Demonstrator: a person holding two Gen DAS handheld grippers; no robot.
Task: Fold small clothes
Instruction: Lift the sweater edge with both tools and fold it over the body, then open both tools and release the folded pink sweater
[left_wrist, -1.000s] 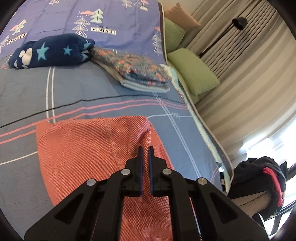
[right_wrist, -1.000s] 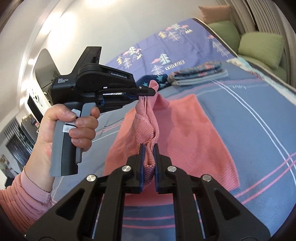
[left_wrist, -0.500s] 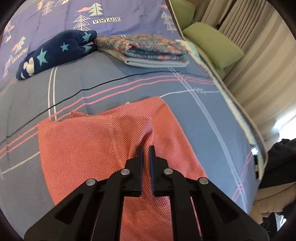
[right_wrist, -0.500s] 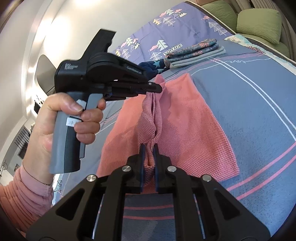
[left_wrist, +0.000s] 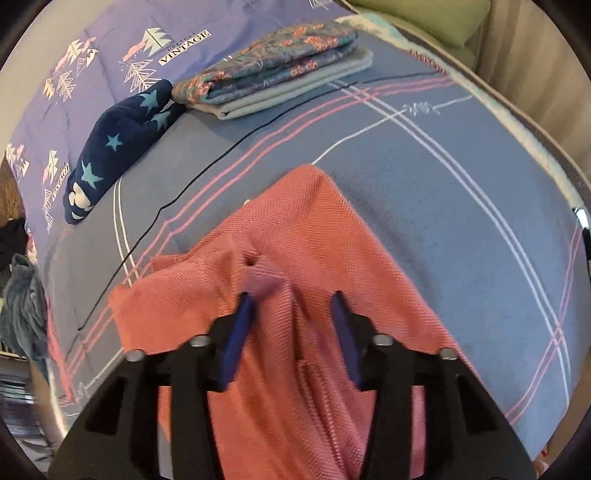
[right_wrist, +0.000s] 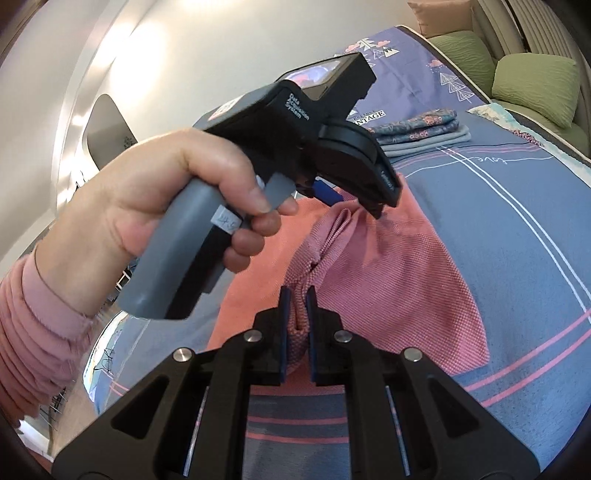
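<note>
Coral garment (left_wrist: 325, 236) between opening left hand-held gripper (left_wrist: 293, 306) jaws.

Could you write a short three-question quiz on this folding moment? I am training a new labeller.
1. True or false: the right gripper is shut on a bunched fold of the coral garment.
2. The left gripper has its jaws: A) clamped on the star-print garment B) opening, with coral fabric between them but not pressed C) shut on nothing.
3. What lies just right of the star-print garment in the left wrist view?

Key
1. True.
2. B.
3. A stack of folded floral clothes, far side of the bed.
</note>
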